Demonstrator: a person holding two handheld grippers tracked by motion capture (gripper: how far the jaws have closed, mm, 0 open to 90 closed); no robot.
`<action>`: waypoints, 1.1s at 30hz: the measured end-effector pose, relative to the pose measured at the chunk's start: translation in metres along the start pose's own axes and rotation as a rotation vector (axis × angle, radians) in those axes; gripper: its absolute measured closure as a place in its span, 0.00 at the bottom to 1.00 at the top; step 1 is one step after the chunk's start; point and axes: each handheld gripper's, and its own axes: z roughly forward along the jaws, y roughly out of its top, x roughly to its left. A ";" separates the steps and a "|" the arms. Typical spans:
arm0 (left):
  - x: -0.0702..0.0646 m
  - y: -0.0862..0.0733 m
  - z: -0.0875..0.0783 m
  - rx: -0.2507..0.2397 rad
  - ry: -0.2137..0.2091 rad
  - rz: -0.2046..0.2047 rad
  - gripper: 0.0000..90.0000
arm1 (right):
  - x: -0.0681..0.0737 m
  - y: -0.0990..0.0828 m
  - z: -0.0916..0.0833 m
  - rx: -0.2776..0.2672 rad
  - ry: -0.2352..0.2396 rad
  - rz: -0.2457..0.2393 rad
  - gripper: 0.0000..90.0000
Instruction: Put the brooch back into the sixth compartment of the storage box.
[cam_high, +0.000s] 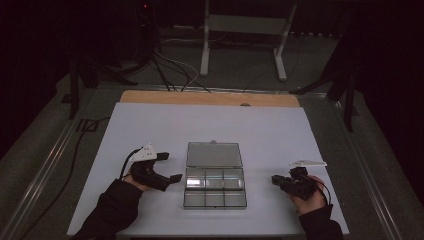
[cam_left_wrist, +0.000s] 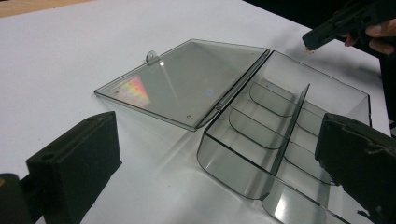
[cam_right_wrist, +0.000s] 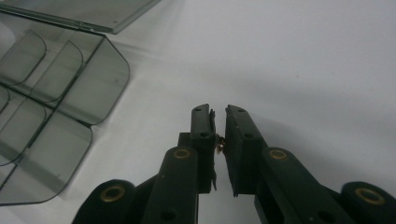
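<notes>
A smoky clear compartment box (cam_high: 215, 187) stands open at the table's middle, its lid (cam_high: 214, 154) lying flat behind it. The compartments (cam_left_wrist: 285, 116) look empty. My left gripper (cam_high: 171, 166) is open just left of the box, its jaws wide apart on either side of the box's near corner (cam_left_wrist: 218, 123). To the right of the box, clear of it, my right gripper (cam_high: 275, 179) is shut on a tiny brownish piece (cam_right_wrist: 219, 145) pinched deep between the pads. That piece also hangs at the jaw tip (cam_left_wrist: 307, 50) in the left gripper view.
A white sheet (cam_high: 260, 130) covers the table, with a wooden strip (cam_high: 210, 97) along the far edge. Cables (cam_high: 170, 67) and a white stand's legs (cam_high: 280, 55) sit on the floor beyond. Metal rails (cam_high: 45, 165) run along both sides.
</notes>
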 end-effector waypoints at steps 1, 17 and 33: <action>0.000 0.000 0.000 0.001 0.000 0.001 0.02 | 0.001 0.001 0.000 -0.002 0.002 -0.003 0.91; 0.000 0.001 -0.001 -0.002 0.003 0.003 0.02 | 0.016 0.010 -0.004 -0.024 0.041 -0.038 0.91; 0.001 0.001 -0.002 -0.006 0.005 0.003 0.02 | 0.033 0.016 -0.006 -0.029 0.081 -0.076 0.91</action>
